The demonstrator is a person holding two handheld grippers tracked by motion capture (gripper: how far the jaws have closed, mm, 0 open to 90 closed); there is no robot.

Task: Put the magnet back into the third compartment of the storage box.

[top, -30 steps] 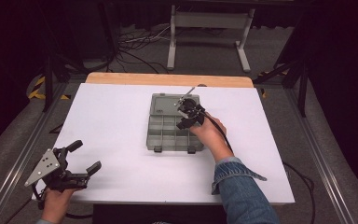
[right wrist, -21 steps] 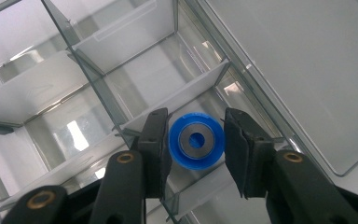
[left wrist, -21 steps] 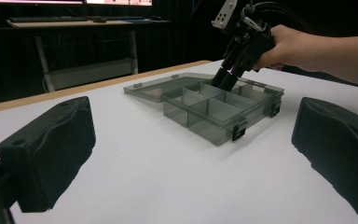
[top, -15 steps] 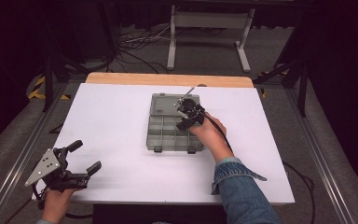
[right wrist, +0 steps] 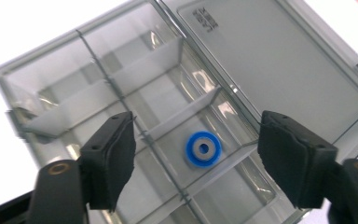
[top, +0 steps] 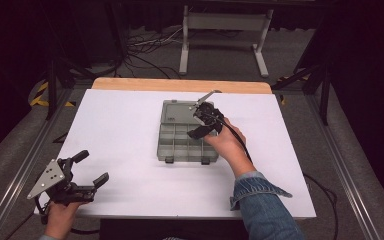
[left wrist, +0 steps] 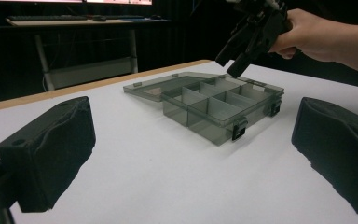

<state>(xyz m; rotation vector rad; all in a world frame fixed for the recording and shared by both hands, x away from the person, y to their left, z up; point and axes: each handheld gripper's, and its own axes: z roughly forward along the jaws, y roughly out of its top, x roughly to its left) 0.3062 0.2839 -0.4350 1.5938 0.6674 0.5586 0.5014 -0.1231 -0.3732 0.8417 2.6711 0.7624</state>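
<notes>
Table (top: 130,125): flat white top, matte, wood strip along far edge. No marks seen.

Organizer box (top: 187,136): smoky translucent plastic, rectangular, sits centre-right of table. Lid (right wrist: 279,60) swung fully open, lying flat on far side of the box; two dark latches on near wall. Interior split by thin clear dividers into small rect. compartments.

R gripper (top: 203,121): hovers over box's right side, angled down, apart from it. Change since a second ago: jaws have just been opening, now spread, nothing between them; gripper sits slightly higher than before. Black pads, rubbery, blocky.

L gripper (top: 82,172): near-left corner of table, well apart from box. Jaws spread, empty. No change from earlier frames.

Washer (right wrist: 203,149): small blue ring w/ grey centre and hole, lying flat on floor of one compartment on the lid side, directly below R gripper's open jaws, clear of both pads.

Judgement: part looks released into its slot; placement step appears done. Lid not yet closed.
</notes>
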